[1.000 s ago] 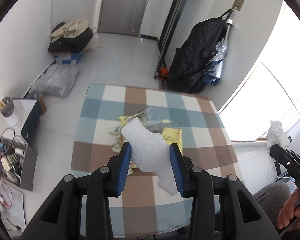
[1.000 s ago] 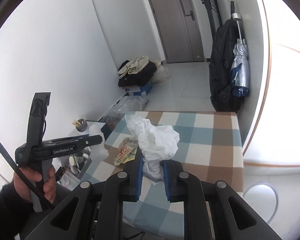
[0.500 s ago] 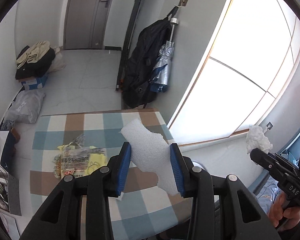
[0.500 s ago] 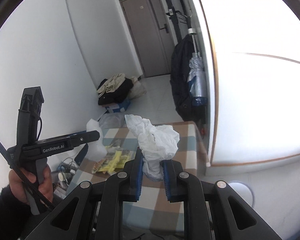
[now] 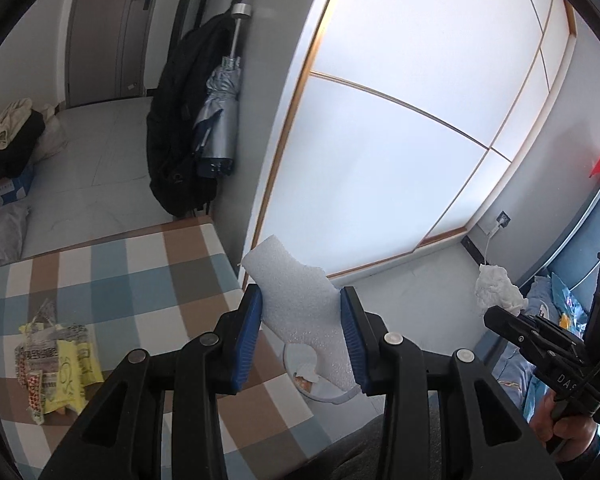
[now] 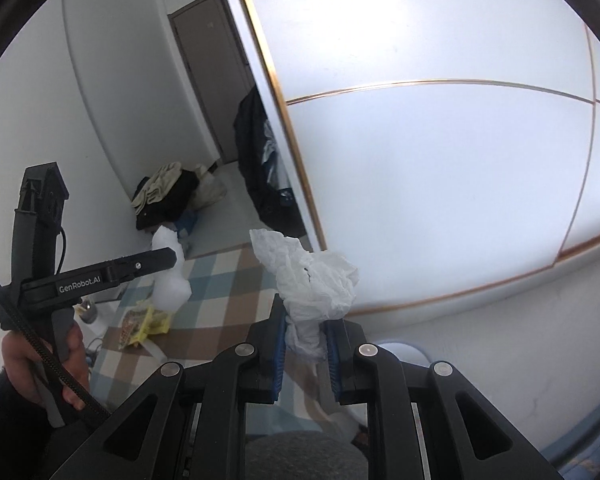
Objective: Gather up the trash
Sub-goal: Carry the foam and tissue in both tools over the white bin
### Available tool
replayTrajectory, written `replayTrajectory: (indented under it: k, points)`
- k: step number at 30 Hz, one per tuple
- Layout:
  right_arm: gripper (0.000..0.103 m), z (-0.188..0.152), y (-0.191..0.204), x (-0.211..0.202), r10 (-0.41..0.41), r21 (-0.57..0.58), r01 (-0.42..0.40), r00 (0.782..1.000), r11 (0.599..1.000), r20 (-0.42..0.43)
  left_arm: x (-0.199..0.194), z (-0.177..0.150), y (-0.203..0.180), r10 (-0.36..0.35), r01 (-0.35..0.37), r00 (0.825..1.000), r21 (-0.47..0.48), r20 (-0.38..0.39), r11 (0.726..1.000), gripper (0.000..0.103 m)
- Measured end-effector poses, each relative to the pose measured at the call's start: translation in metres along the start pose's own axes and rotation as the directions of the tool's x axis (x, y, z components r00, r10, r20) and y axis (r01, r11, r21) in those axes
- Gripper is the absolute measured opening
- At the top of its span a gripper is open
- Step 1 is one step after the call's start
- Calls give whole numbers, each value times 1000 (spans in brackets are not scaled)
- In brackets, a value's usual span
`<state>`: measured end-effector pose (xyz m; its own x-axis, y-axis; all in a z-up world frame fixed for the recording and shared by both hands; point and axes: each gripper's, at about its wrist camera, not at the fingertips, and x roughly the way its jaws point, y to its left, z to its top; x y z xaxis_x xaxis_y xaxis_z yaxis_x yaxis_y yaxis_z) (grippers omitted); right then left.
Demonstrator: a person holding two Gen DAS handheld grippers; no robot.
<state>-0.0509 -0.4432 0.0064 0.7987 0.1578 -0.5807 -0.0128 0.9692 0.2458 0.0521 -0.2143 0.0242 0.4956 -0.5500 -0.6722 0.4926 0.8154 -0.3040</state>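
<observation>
My left gripper is shut on a white foam piece and holds it in the air past the right edge of the checked table. Below the foam a white round bin stands on the floor with scraps inside. My right gripper is shut on a crumpled white tissue. A pale bin rim shows just right of its fingers. Yellow snack wrappers lie on the table's left part. Each gripper shows in the other's view: the right gripper, the left gripper.
A white wall panel with gold trim fills the right side. A black bag and grey umbrella hang by the wall behind the table. Clothes and bags are piled on the floor near the door. A hand holds the left gripper's handle.
Both grippers have swung right, from over the table's middle to its right edge near the wall panel and bin. The foam and the tissue stay gripped as before.
</observation>
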Motion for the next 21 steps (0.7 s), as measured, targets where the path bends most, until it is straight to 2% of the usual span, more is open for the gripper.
replayTrajectory:
  k: [6, 12, 19, 21]
  points:
    - [17, -15, -39, -3, -44, 49, 46, 998, 998, -35, 38, 2, -33, -62, 64, 996, 32, -65, 997, 34]
    - [17, -35, -77, 19, -75, 121, 88, 992, 989, -105, 81, 0, -48, -123, 126, 981, 11, -152, 992, 34]
    - [17, -63, -116, 69, -74, 212, 122, 973, 970, -219, 128, -9, -56, -140, 143, 958, -10, -251, 990, 34]
    - [17, -71, -126, 84, -67, 234, 129, 965, 964, -254, 140, -12, -58, -123, 127, 954, -3, -275, 992, 34]
